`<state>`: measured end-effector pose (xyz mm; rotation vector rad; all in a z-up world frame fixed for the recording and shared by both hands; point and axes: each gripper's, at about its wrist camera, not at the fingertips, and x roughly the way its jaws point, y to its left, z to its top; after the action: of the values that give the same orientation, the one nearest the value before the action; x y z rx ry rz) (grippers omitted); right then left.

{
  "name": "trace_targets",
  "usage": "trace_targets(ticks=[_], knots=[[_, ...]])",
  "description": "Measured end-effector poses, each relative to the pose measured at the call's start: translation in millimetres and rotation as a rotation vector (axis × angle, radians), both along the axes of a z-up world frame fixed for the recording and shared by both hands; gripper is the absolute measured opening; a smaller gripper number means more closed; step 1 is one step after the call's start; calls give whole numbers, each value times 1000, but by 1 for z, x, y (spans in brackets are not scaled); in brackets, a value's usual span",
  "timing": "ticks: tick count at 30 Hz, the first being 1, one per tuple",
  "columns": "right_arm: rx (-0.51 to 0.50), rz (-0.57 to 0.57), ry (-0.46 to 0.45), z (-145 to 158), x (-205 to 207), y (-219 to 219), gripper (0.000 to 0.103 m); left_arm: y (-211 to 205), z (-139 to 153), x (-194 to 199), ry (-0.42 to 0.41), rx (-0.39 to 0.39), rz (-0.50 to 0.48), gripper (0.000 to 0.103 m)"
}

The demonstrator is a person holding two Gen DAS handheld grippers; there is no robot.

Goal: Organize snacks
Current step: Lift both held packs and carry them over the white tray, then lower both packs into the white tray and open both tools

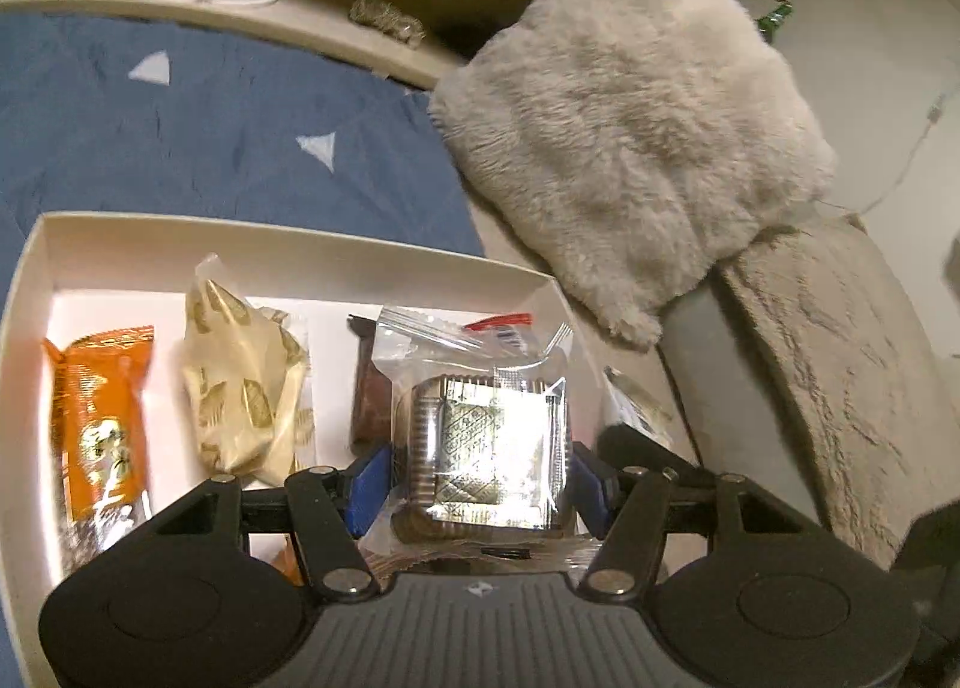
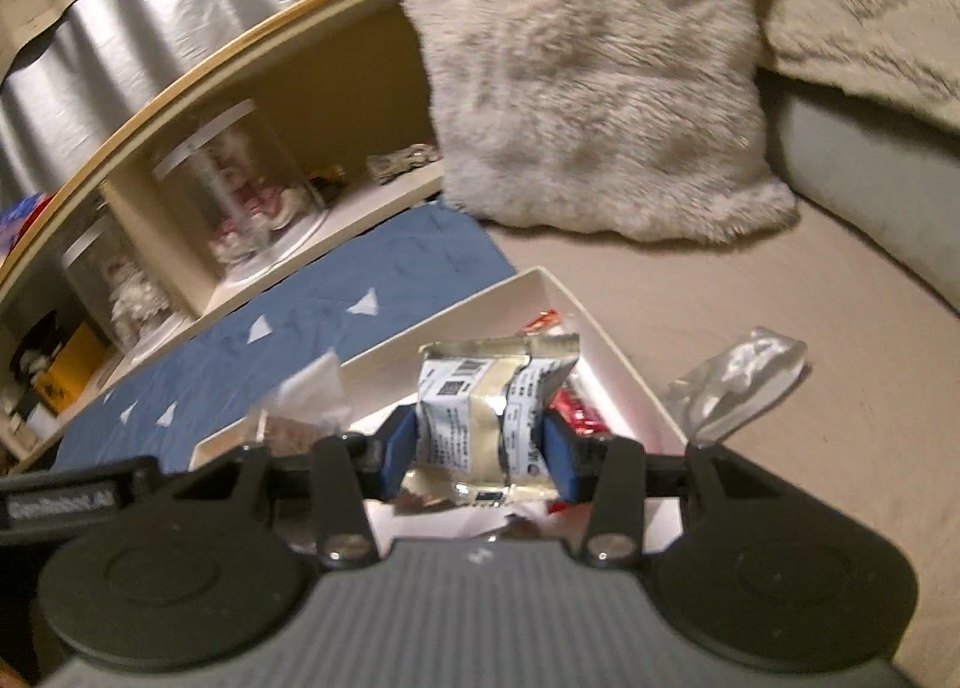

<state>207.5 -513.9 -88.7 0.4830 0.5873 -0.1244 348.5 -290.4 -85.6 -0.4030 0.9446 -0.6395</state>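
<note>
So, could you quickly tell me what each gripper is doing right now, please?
Left gripper: closed on a clear-wrapped pastry, above the white box.
Right gripper: closed on a foil snack packet.

No text legible; print on foil snack packet (image 2: 480,424) too blurred

Clear-wrapped snack (image 1: 480,442) and foil packet (image 2: 489,424) above white box (image 1: 288,235).

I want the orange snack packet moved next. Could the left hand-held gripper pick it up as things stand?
Probably not yet: the left hand-held gripper is already shut on a clear-wrapped snack. The orange packet lies uncovered in the white box.
</note>
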Motion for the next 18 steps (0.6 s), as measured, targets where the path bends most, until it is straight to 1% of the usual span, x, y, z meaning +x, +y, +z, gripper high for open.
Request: trace_targets(ticks=[2,5,7,9,12,13,16,18], knots=[[16,-7,8,-6,3,-5,52,-2,-8,11,16,9,19,63],[26,1,15,-10,8,-5,51,-2,-16,23,22,59,53,63],[30,11,15,-11,12,-4,51,2,-18,28,16,96,76,63],[32,17,18,-12,16,-2,51,8,-19,31,12,114,91,63],[33,28,28,-16,23,0,51,17,-19,32,-4,184,119,63],[28,35,34,-17,24,2,51,20,-19,32,-9,194,121,63],[23,48,49,-19,30,5,51,24,-19,33,4,177,124,64],[32,58,54,-20,33,7,52,23,-17,33,6,177,120,68]])
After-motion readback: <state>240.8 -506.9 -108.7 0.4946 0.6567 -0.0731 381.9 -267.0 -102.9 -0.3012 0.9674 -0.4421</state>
